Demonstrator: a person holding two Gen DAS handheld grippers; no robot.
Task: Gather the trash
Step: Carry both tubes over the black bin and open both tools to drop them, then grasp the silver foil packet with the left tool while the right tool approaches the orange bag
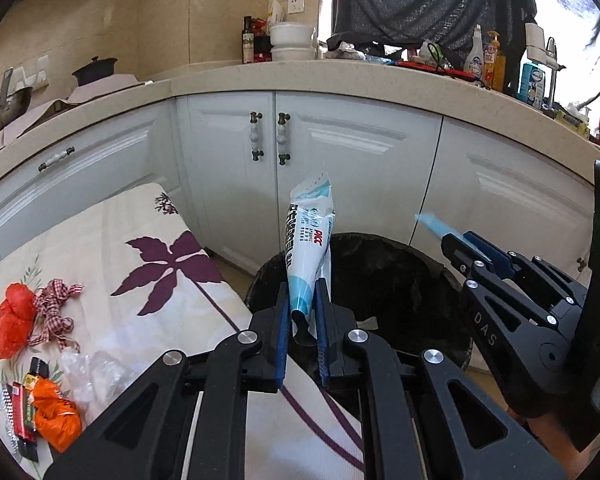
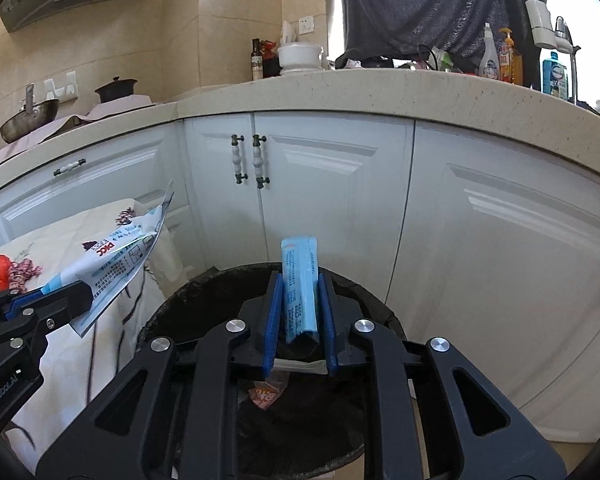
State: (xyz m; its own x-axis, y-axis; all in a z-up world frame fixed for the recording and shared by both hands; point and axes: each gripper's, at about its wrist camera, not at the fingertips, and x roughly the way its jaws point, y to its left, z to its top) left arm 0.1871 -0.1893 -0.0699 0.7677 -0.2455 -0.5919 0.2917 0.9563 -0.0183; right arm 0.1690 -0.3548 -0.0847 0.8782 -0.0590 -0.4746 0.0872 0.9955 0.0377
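Note:
My left gripper [image 1: 303,312] is shut on a white and blue wrapper [image 1: 308,240] and holds it upright over the near rim of the black-lined trash bin [image 1: 400,264]. My right gripper [image 2: 300,312] is shut on a light blue packet [image 2: 299,276] above the open bin [image 2: 172,312]. In the left wrist view the right gripper [image 1: 454,242] hangs over the bin's right side, with the blue packet [image 1: 432,224] sticking out. In the right wrist view the left gripper [image 2: 76,296] holds the wrapper [image 2: 116,256] at the left.
A table with a leaf-print cloth [image 1: 160,264] stands left of the bin. On it lie red plastic [image 1: 12,320], a checked ribbon [image 1: 54,312], clear plastic [image 1: 92,376], an orange bag [image 1: 56,416] and a snack wrapper [image 1: 22,412]. White cabinets [image 1: 340,168] stand close behind. An orange scrap [image 2: 266,394] lies inside the bin.

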